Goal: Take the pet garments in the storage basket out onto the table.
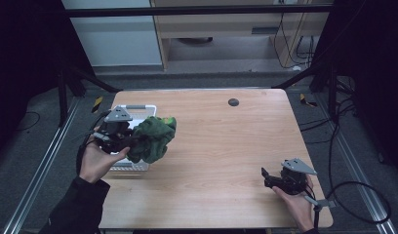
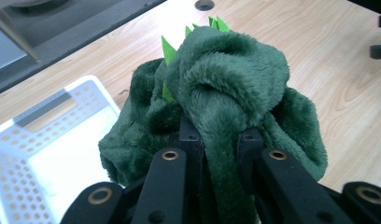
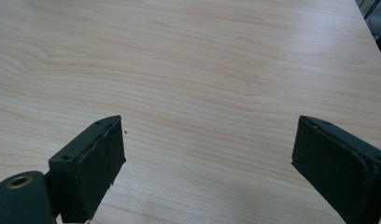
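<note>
High view, toy: a dark green plush toy point(image 1: 152, 139) hangs in the air at the near right corner of the white perforated basket point(image 1: 138, 108), at the table's left side.
High view, left gripper point(image 1: 130, 143): it carries the plush from the side, above the basket's edge.
High view, right gripper point(image 1: 266, 174): it sits low at the near right of the wooden table point(image 1: 226, 146), well apart from the toy, touching nothing I can see.
Left gripper view, grip: the jaws are clamped on a fold of the plush toy point(image 2: 226, 84), with pile bulging out between and above them; lighter green felt spikes point(image 2: 169, 49) stick up behind.
Left gripper view, basket: the white perforated basket point(image 2: 48, 140) lies below and to the left, empty where visible.
Left gripper view, handling: I'd judge it light, soft and floppy, not fragile; a pinched fold holds, but a thicker bunch near the body would sag less.
Right gripper view, jaws: the right gripper point(image 3: 207, 154) stands wide apart over bare wood, nothing between its pads.
</note>
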Demonstrator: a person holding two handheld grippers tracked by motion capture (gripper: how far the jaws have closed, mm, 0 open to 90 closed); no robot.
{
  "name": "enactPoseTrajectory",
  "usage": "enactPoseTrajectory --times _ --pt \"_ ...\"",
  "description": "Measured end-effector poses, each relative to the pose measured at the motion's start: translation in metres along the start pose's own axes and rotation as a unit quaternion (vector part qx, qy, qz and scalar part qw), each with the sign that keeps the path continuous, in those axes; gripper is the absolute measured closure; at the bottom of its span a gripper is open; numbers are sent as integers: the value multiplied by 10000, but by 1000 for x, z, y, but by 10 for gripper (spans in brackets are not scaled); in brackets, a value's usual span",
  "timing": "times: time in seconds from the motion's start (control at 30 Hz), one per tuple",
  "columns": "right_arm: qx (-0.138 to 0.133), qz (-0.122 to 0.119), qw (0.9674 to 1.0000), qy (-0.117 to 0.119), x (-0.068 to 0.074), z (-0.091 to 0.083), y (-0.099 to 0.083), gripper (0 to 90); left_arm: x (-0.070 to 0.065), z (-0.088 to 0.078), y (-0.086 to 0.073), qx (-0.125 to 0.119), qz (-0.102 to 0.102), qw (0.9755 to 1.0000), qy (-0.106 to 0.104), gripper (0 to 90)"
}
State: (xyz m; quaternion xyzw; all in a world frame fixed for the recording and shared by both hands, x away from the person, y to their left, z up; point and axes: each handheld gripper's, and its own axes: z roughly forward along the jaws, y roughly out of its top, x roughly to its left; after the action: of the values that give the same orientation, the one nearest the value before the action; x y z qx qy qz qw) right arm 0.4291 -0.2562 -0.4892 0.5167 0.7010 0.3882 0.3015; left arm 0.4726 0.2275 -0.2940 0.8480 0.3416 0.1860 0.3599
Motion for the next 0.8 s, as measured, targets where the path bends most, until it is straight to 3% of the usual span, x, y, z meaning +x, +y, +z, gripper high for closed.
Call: enactPoseTrajectory --times 0.33,0.8 --pt "-23 43 10000 6 -1 0 0 93 -13 11 11 119 246 9995 -160 776" --pt "-105 118 9998 -116 -5 0 -3 94 -35 41 24 306 509 9970 -489 776"
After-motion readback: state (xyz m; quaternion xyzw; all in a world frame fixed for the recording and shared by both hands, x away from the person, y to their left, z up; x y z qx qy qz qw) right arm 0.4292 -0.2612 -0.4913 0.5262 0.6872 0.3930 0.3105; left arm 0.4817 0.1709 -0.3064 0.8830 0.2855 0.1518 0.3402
